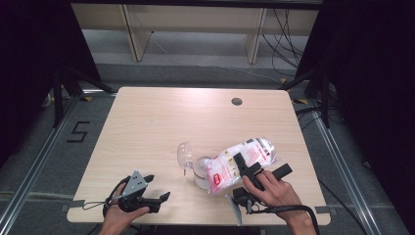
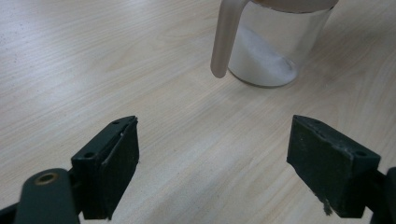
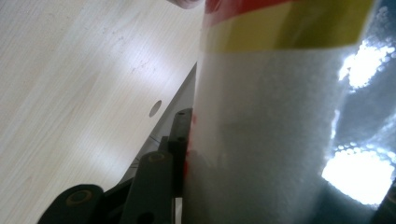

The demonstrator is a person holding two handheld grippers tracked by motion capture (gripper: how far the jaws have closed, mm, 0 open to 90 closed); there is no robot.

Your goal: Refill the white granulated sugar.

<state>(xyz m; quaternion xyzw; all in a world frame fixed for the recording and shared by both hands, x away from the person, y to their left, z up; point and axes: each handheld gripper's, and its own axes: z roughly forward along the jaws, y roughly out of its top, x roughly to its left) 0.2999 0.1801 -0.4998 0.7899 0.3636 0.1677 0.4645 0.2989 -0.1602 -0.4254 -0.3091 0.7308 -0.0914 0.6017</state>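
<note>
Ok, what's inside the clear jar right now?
The clear jar has a low heap of white powder on its bottom, piled higher toward one side. In the high view the bag, gripped by the right gripper, is tipped over the jar's mouth and covers it.

You had a pale wooden table with a round cable hole near its far edge; on it stood a clear jug holding white powder, its hinged lid open

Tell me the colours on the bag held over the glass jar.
The bag is clear, full of white grains, with red and yellow print, best seen in the right gripper view.
</note>
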